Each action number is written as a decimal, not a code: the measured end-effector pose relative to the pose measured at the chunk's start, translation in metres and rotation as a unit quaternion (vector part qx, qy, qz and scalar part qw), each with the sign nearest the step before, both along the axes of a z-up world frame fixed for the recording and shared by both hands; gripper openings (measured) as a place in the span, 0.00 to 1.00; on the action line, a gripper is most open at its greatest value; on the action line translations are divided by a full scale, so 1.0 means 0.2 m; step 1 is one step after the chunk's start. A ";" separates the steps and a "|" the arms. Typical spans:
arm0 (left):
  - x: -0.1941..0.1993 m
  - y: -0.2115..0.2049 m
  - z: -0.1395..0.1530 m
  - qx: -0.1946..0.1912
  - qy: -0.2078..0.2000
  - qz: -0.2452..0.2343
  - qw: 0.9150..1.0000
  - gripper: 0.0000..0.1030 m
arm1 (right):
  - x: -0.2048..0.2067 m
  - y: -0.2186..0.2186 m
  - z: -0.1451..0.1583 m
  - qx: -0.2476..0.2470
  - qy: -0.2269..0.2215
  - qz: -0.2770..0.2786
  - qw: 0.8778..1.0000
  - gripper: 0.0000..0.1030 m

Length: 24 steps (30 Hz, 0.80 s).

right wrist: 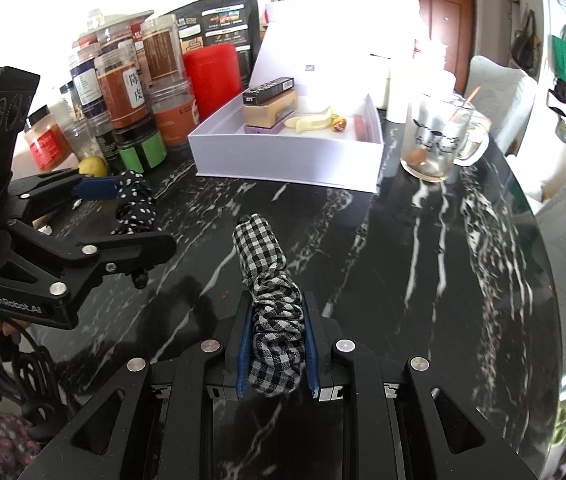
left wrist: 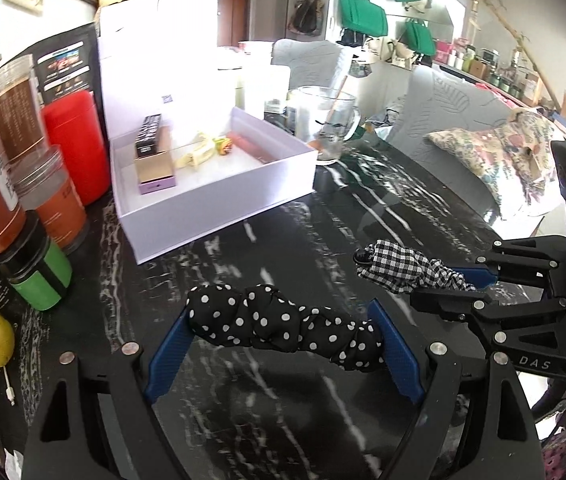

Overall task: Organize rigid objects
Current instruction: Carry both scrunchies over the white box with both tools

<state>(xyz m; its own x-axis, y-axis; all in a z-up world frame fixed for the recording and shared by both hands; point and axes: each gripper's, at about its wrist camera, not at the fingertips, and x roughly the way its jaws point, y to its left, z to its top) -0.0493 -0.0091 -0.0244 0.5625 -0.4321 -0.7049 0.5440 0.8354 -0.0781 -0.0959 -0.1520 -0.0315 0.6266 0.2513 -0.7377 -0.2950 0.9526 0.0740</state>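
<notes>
Your left tongs [left wrist: 283, 344] stand wide, their blue pads pressing the two ends of a polka-dot scrunchie [left wrist: 279, 322] stretched crosswise between them, clear of the counter [left wrist: 323, 216]. Your right tongs [right wrist: 277, 344] are nearly closed, clamped on a checked scrunchie [right wrist: 271, 292] that sticks out forward past the fingertips. Both grippers hang over the near part of the black marbled counter, side by side, the right one just beside the left.

The white box [right wrist: 283, 156] sits open toward the far edge, holding a stack of small cartons [right wrist: 269, 110], a pale hair clip [right wrist: 313, 120] and a lollipop [right wrist: 339, 123]. Jars [right wrist: 123, 88] and a red canister [right wrist: 213, 76] crowd the far left corner beside the box. A glass mug [right wrist: 439, 140] stands to the box's right.
</notes>
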 end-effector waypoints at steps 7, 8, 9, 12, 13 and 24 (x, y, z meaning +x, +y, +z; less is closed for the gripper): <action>0.00 -0.08 0.06 -0.006 -0.009 -0.021 1.000 0.84 | -0.07 -0.06 0.03 0.007 -0.009 -0.022 1.000 0.21; 0.00 -0.09 0.07 -0.006 -0.010 -0.023 1.000 0.84 | -0.08 -0.08 0.04 0.008 -0.009 -0.026 1.000 0.21; 0.00 -0.10 0.08 -0.006 -0.011 -0.025 1.000 0.84 | -0.08 -0.08 0.04 0.009 -0.009 -0.029 0.999 0.21; 0.02 -0.11 0.10 -0.007 -0.011 -0.029 1.000 0.84 | -0.07 -0.10 0.07 0.008 -0.011 -0.037 0.999 0.21; 0.03 -0.12 0.10 -0.008 -0.010 -0.030 0.999 0.84 | -0.07 -0.11 0.08 0.009 -0.012 -0.038 0.999 0.21; 0.16 -0.12 0.19 -0.011 -0.017 -0.028 0.999 0.84 | 0.05 -0.13 0.16 0.014 -0.025 -0.036 0.999 0.21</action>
